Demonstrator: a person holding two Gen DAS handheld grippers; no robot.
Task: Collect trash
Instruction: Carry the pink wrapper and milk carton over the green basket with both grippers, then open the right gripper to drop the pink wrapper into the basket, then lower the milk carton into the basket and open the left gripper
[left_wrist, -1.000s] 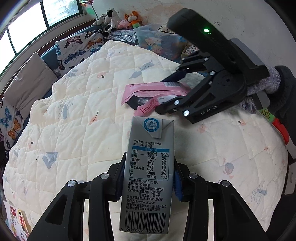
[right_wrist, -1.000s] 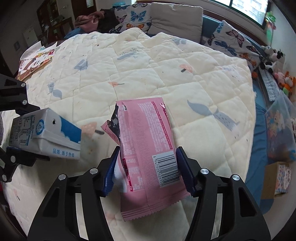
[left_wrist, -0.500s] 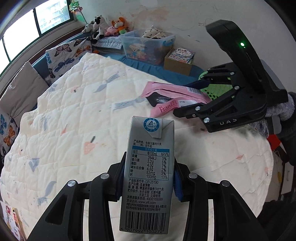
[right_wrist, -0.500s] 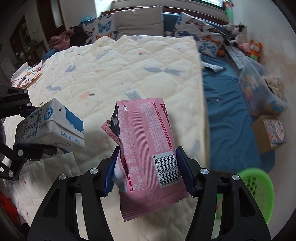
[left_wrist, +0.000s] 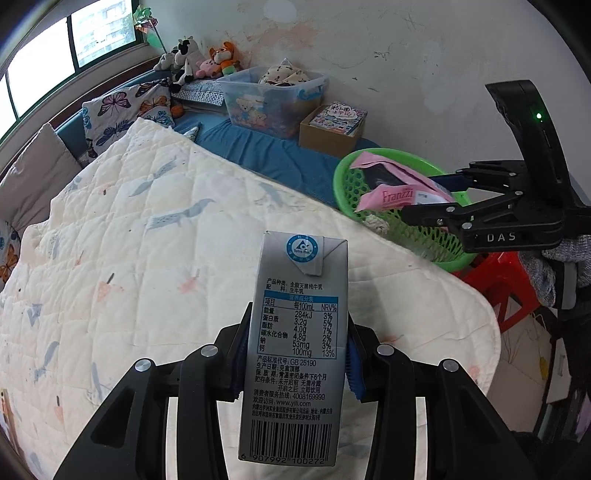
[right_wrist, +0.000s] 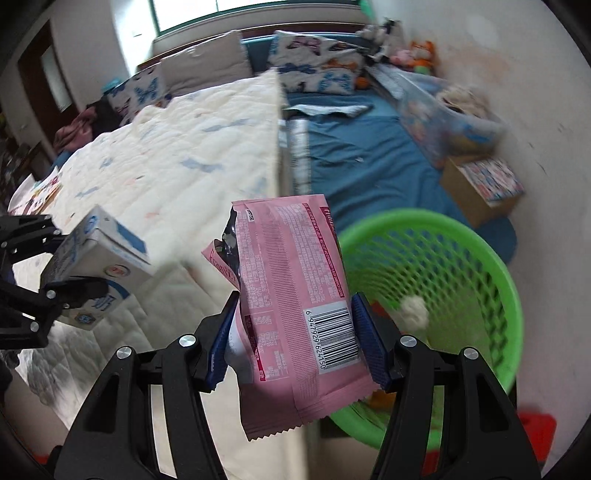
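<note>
Left gripper is clamped on a milk carton, held upright over the cream quilt. Right gripper pinches a torn pink snack wrapper, hanging above the near rim of the green mesh basket, which has a crumpled white wad inside.

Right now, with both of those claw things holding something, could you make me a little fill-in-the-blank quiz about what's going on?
1. The left gripper has its jaws shut on a grey ____ carton.
2. The right gripper holds a wrapper coloured ____.
3. The mesh basket beside the bed is ____ in colour.
4. The quilt covers a ____.

Missing words: milk; pink; green; bed
</note>
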